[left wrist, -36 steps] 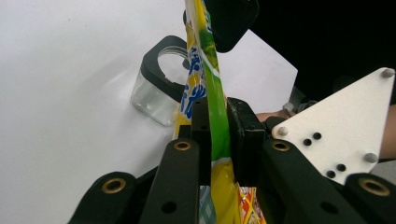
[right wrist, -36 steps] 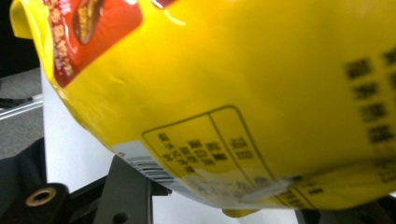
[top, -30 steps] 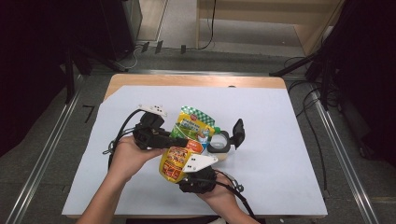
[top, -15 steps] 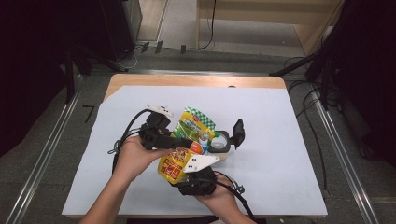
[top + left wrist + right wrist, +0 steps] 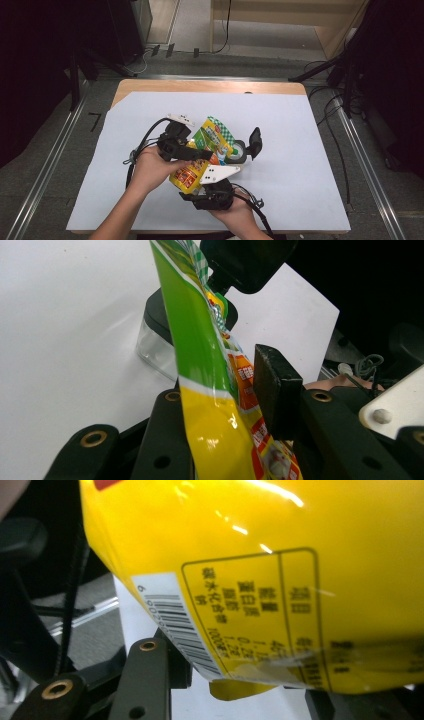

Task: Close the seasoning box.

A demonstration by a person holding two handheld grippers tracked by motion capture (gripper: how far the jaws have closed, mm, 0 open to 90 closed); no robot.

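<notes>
A green and yellow snack pouch [image 5: 212,145] is held up over the white sheet between both grippers. My left gripper [image 5: 200,154] comes in from the left with the pouch [image 5: 205,370] between its jaws. Those jaws have just been opening, and the right pad [image 5: 275,390] stands beside the foil. My right gripper [image 5: 196,177] reaches up from below. Its jaws have just been closing on the yellow bottom end of the pouch [image 5: 250,580], where the barcode shows.
A small clear jar [image 5: 239,150] with an open black flip lid [image 5: 255,141] stands on the sheet just right of the pouch. The white sheet [image 5: 300,150] covers a wooden table. Cables trail from both grippers toward the near edge.
The pouch and both hands have shifted slightly to the right. The left jaws have spread a little around the pouch.
</notes>
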